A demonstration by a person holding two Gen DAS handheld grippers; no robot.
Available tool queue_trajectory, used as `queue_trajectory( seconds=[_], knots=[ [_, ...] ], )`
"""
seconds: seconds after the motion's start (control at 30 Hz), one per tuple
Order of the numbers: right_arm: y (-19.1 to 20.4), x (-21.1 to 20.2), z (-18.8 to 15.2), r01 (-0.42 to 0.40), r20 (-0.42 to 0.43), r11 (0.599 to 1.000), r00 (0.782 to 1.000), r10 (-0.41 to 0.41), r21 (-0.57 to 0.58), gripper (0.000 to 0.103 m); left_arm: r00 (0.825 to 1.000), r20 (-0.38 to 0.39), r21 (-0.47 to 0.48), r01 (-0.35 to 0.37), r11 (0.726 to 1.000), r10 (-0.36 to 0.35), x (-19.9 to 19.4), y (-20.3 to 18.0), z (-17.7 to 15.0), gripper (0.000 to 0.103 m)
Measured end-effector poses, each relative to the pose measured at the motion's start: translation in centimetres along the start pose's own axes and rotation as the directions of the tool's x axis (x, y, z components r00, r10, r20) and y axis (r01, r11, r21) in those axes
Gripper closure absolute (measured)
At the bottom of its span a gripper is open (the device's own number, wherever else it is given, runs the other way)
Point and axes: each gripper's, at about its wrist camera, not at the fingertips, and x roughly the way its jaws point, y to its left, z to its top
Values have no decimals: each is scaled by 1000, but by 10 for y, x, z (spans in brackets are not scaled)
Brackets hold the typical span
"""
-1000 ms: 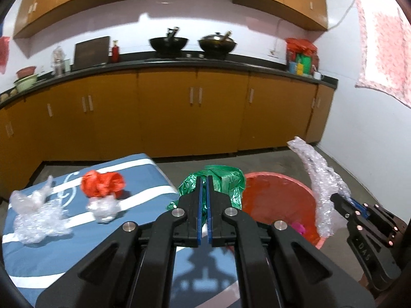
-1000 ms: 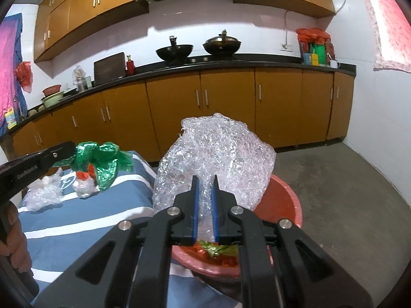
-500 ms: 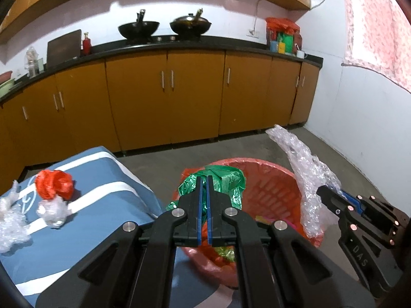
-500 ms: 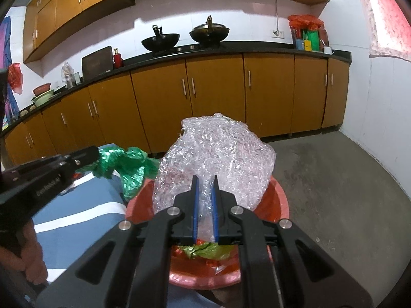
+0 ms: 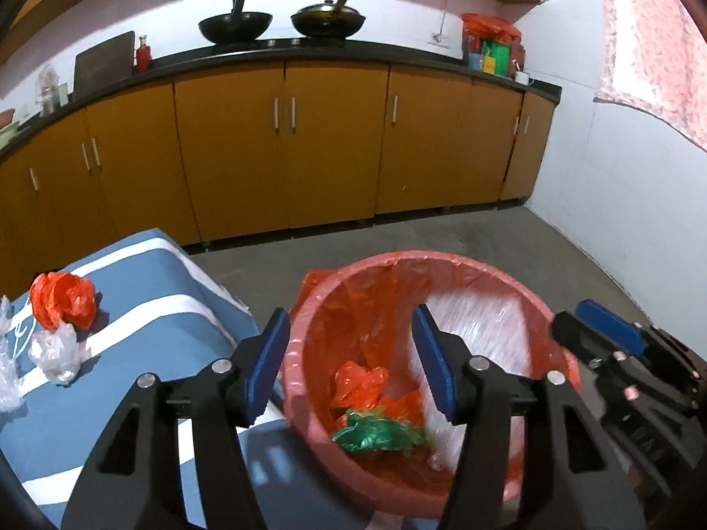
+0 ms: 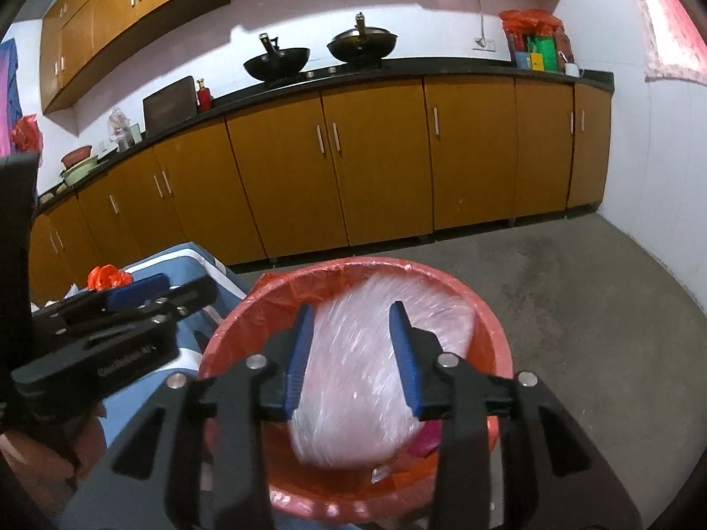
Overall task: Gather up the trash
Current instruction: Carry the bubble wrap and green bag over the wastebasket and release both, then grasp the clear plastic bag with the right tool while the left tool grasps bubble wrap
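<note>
My left gripper hangs over the red-lined bin, its jaws opening with nothing between them. The green plastic bag lies in the bin below it. My right gripper is also over the bin, jaws opening. The blurred bubble wrap drops between and below its pads, free of them. The wrap shows as a pale streak in the left wrist view. A red plastic bag and clear plastic scraps lie on the blue striped table.
Brown cabinets under a black counter with two woks run along the back wall. A grey concrete floor spreads to the right of the bin up to a white wall. A person's hand holds the left gripper.
Both grippers moved forward and down over the bin and their jaws opened. The green bag fell out of the left gripper into the bin, and the bubble wrap slipped out of the right.
</note>
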Motion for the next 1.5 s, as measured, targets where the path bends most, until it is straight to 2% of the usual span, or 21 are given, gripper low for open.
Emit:
queue_trajectory(
  seconds=[0.3,0.5,0.6,0.7,0.8,1.0,1.17,1.23,1.33,1.5],
  knots=[
    [5,-10,2,22,6,1000,1000,-22,-5,65,996,22,-59,-89,994,90,-23,38,-5,46],
    [39,-10,5,-15,4,998,1000,15,-54,65,985,52,-91,-161,983,166,-54,77,-16,45],
    [65,-6,5,-49,-8,996,999,48,-81,65,973,68,-109,-211,971,219,-73,102,-25,44],
    [98,2,3,-94,-29,989,995,91,-114,65,955,84,-128,-274,953,286,-96,131,-37,44],
    [135,11,1,-144,-52,979,989,138,-145,65,923,104,-144,-354,924,370,-121,163,-53,39],
    [216,29,-9,-246,-97,948,968,230,-202,65,841,92,-218,-505,835,533,-166,238,-86,33],
    [279,53,-20,-314,-155,925,946,286,-215,59,793,62,-267,-572,776,606,-183,284,-101,27],
    [298,61,-21,-326,-165,922,941,296,-209,48,781,55,-281,-586,760,622,-188,297,-106,22],
    [326,77,-20,-327,-176,923,939,294,-203,40,769,45,-306,-597,741,638,-194,318,-114,18],
    [355,114,-17,-292,-213,940,944,252,-178,35,764,25,-347,-598,723,644,-195,341,-120,11]
  ],
)
